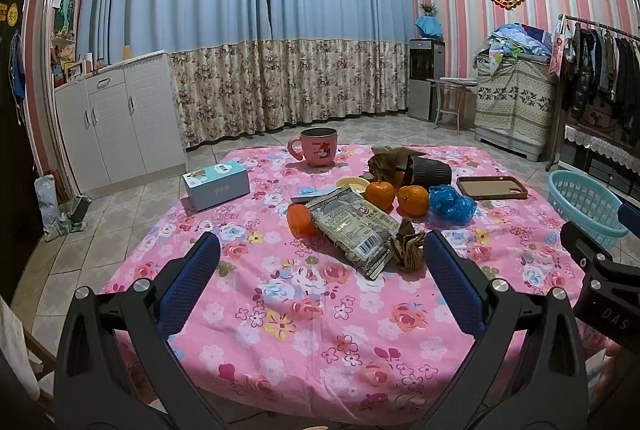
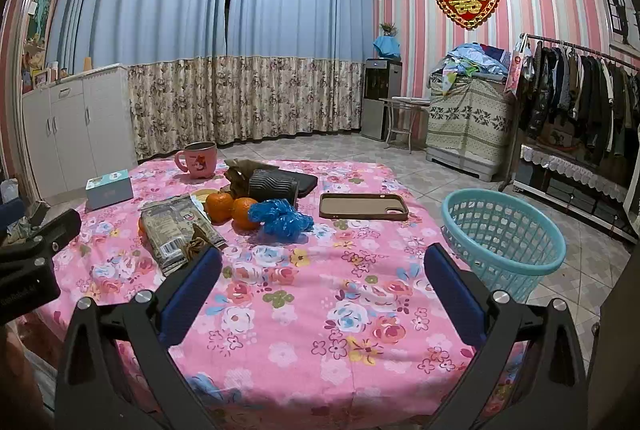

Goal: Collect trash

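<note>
Left gripper [image 1: 322, 262]: fingers spread wide, holding nothing, poised above the table's near edge.
Right gripper [image 2: 323, 268]: likewise wide open and empty, over the near edge toward the table's right side.
Snack wrapper [image 1: 352, 230]: flat on the floral tablecloth [image 1: 280, 330] near the table's middle, straight ahead of the left gripper's fingers; its long axis runs from the far left toward the near right, the near end closest to the right-hand finger.
Brown paper wad [image 1: 406, 248]: touching the wrapper's near right end, just inside the left gripper's right finger.
Blue plastic wad [image 2: 280, 216]: ahead and left of the right gripper, beside the oranges [image 2: 232, 208].
Basket [image 2: 502, 238]: off the table's right edge, next to the right gripper.
Nearer hand: by these views, the left for the wrapper; the right for the blue wad and the basket.
</note>
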The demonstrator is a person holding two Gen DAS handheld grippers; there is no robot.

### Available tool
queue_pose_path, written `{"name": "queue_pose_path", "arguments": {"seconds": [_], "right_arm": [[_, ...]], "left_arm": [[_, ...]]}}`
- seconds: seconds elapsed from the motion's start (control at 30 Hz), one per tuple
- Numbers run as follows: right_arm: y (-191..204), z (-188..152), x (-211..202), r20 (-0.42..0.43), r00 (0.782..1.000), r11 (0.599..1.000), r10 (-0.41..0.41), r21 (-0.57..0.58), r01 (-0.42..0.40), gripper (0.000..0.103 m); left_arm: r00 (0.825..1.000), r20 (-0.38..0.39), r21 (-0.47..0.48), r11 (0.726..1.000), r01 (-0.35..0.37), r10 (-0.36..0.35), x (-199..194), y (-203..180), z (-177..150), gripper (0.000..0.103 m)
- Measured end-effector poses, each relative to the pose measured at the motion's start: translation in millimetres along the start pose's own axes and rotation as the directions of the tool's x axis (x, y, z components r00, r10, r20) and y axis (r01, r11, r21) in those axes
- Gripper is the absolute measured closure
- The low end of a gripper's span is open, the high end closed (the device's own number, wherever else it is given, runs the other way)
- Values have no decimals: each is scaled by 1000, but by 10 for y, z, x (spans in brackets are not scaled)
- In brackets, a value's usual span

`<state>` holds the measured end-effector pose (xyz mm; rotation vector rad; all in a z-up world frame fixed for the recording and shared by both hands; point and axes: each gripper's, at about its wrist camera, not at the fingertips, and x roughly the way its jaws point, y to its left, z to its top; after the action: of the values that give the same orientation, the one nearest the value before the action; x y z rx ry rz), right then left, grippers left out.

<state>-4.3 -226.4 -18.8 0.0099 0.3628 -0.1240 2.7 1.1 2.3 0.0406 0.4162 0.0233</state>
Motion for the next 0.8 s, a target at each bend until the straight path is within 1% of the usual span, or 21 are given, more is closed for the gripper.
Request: {"name": "queue_pose_path", "arguments": {"seconds": [0.03,0.37,0.67,0.7,0.8], "right_arm": [[2,-2,-1,1,1000,1000,-1,-1,1,4],[2,1,1,0,1000,1000,-2,1,2,4],[-43,-7,-7,-1,1000,1000,-2,3,2,4],[-40,-9,-7,-1,1000,1000,-3,2,3,4],[-47,-16,-11,-2,1000,1000,-4,2,4,4]], "left_arm": [[1000,1,1,1000,-1,1,-44,-41,-14,5],[1000,0,3,1000,-2,2,-29,-41,-10,5],[1000,-1,5,1000,-8,8,-12,32,1,5],[1000,2,11,1000,-8,8,-57,-52,9,5],[1000,3,13,1000,-8,8,-54,-52,21,5]]}}
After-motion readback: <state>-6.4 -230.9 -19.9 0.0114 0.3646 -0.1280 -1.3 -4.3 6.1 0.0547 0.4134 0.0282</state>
